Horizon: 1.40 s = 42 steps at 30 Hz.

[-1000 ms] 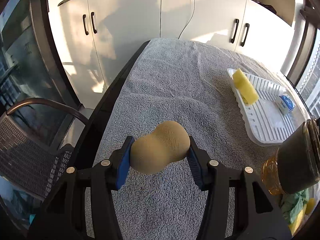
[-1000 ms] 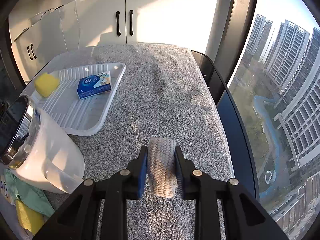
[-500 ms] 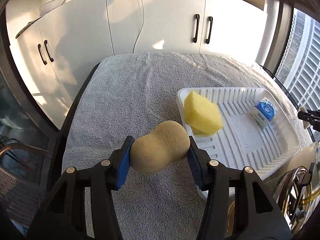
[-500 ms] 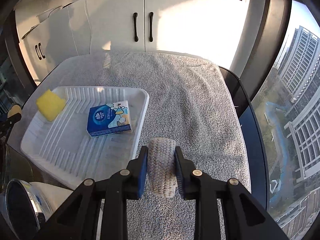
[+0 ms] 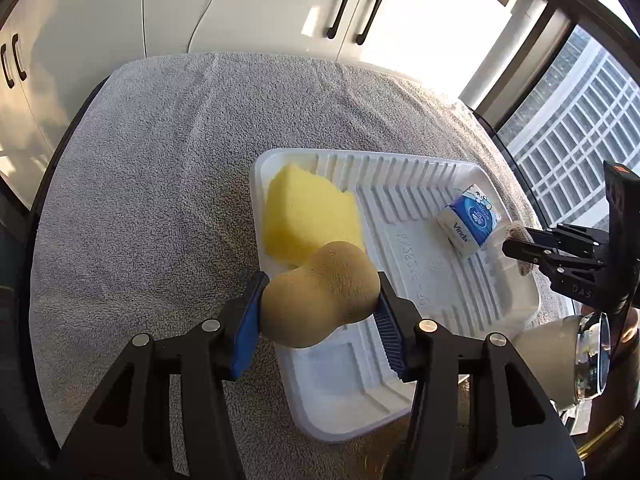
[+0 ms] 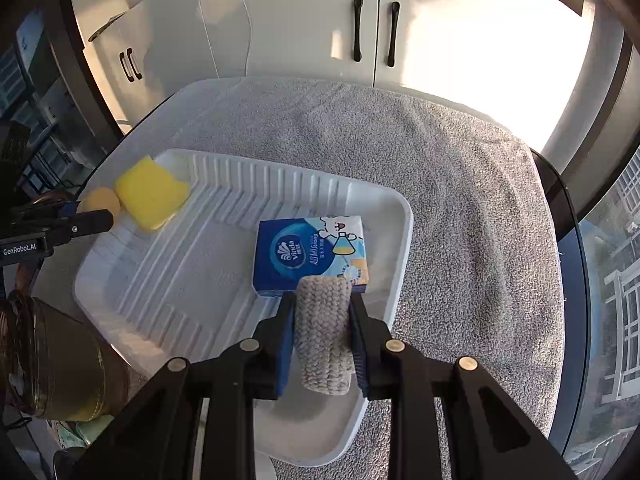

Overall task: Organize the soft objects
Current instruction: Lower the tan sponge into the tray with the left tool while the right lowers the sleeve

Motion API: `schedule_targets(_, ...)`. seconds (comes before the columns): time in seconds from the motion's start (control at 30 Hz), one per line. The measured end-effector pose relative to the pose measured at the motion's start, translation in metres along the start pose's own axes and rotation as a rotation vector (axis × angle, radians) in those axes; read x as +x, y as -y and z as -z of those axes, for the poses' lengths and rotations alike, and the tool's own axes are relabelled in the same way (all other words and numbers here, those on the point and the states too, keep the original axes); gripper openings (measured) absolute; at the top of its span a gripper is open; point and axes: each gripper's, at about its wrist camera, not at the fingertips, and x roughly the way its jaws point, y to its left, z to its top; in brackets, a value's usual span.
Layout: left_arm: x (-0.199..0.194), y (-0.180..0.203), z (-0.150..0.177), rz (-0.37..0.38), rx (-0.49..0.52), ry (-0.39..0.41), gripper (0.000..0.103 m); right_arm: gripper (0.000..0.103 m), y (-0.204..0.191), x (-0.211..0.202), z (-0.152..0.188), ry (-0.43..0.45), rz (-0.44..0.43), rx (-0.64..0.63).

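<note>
**Left wrist view: both claws loaded above the ribbed white tray**

Left wrist view has the left gripper (image 5: pixel 320 304) clamped on a tan, peanut-shaped sponge (image 5: pixel 320 294), its blue pads pressing both flanks. Just beyond the fingertips lies a white plastic tray (image 5: pixel 516 308) with moulded ribs, resting on a grey terry towel (image 5: pixel 140 200). Inside it, a yellow foam block (image 5: pixel 308 212) sits directly ahead of the claw, and a blue tissue pack (image 5: pixel 470 220) lies off to its right. Only this view shows the knitted piece from the side.

Right wrist view shows the right gripper (image 6: pixel 322 320) squeezed tight on a beige knitted roll (image 6: pixel 322 332), held above the tray's near edge. The tissue pack's printed face lies just past the fingertips; the foam block sits far to the left. A dark glass jar (image 6: pixel 52 364) stands low at left.
</note>
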Motion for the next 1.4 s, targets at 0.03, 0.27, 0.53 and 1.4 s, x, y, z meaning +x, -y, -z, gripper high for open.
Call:
schedule_targets(0.03,0.000,0.003,0.001,-0.019,0.018,-0.001,0.049,0.027,0.001,0.005,-0.001,-0.019,-0.026,0.004)
schedule_targets(0.27,0.002,0.016,-0.001,-0.102,0.110,-0.034,0.050,0.028,0.014,0.035,-0.002,-0.151,-0.134,0.067)
schedule_targets(0.53,0.015,0.028,-0.005,-0.199,0.131,-0.058,0.053,0.029,0.003,0.036,-0.008,-0.180,-0.104,0.018)
schedule_targets(1.4,0.003,0.032,-0.009,-0.207,0.067,-0.018,0.067,0.054,-0.002,0.010,-0.018,-0.134,-0.093,0.066)
